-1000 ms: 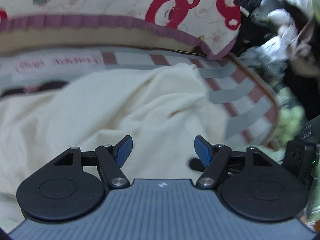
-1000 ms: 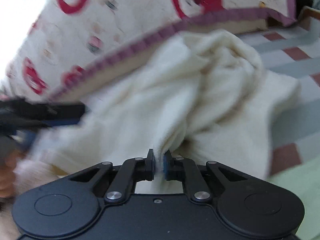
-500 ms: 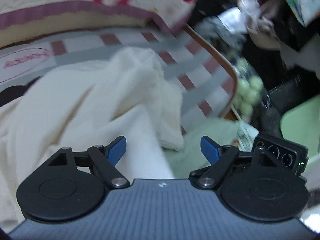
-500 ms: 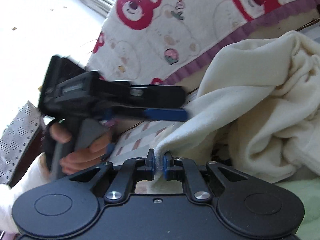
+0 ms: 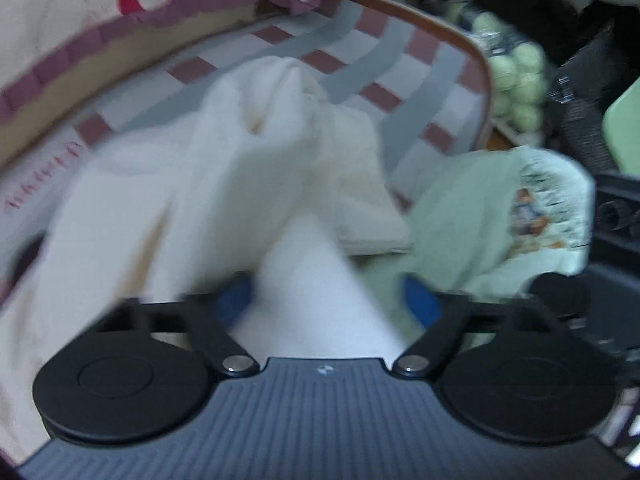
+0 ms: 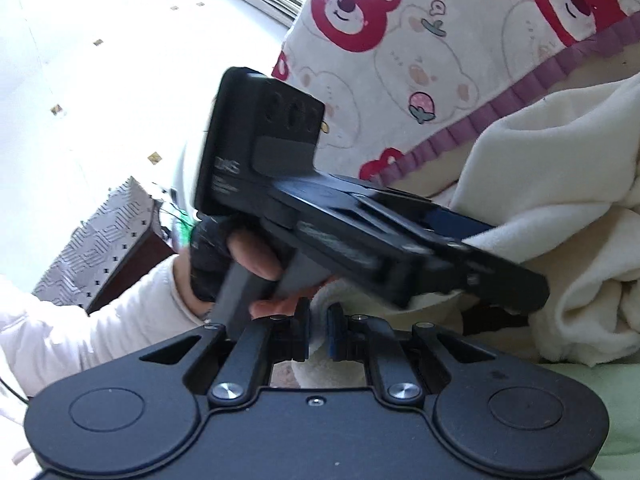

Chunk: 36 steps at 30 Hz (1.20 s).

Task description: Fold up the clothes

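The right gripper has its jaws pressed together on an edge of the cream garment, which rises to fill the right of that frame. The left gripper stands with jaws wide apart, a blurred fold of the garment running up between them from bottom centre onto the checked mat beyond.

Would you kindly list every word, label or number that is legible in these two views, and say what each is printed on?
"yDay": coloured letters on the bear-print blanket, cut off at the frame's top edge.
White printing on the side of the left gripper's camera block: too blurred to read.
Pink lettering on the checked mat: too blurred to read.
Small white logo on the left gripper body: a mark, no readable text.
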{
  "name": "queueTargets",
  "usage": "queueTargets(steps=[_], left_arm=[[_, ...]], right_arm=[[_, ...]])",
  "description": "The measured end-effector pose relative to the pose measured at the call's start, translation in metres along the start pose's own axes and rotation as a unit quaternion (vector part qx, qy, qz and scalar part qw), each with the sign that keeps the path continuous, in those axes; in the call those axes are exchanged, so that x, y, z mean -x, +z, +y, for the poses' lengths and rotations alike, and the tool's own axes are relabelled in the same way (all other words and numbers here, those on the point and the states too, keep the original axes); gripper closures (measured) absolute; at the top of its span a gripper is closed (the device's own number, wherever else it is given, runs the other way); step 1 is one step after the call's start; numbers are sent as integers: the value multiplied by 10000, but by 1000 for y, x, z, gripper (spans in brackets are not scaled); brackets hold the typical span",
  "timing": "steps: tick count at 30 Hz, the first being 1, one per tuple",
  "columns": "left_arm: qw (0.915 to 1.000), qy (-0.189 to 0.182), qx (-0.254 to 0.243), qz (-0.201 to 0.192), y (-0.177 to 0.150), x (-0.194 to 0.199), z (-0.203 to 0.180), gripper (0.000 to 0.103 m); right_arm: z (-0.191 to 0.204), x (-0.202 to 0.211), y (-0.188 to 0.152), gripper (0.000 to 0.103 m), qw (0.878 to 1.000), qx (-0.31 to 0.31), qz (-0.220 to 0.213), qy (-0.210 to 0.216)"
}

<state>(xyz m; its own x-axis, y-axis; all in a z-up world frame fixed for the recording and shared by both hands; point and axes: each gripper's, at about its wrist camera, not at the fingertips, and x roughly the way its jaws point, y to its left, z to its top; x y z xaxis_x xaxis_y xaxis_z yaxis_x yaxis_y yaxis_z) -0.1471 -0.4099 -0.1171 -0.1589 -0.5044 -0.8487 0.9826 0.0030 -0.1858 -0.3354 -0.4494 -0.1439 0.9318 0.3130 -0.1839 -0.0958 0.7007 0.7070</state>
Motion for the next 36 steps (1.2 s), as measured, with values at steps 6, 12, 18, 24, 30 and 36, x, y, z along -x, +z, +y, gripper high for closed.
queueTargets(steps=[6,12,18,24,30,36], left_arm=[[9571,2650,-923,-721,-2,22,8,89],[9205,3681,-294,-1282,-10,54,64,92],[9002,4059,-128,-1575,-31,74,90,95],[9031,3955,33,-1671,-48,88,105,97],[8623,4631,143,-2043,-65,131,106,98],[8074,5371,513,-2385,-95,211,118,98]], right_arm=[[-11,16,8,86,9990,-26,-180,-420],[-55,57,30,39,9632,-552,-352,-2608],[-110,83,43,31,9015,-1393,-704,-4037],[-153,55,41,61,9028,-1942,-959,-3717],[-83,39,91,94,9166,-773,-1478,-3635],[36,6,176,94,9264,1122,-1486,-3273]])
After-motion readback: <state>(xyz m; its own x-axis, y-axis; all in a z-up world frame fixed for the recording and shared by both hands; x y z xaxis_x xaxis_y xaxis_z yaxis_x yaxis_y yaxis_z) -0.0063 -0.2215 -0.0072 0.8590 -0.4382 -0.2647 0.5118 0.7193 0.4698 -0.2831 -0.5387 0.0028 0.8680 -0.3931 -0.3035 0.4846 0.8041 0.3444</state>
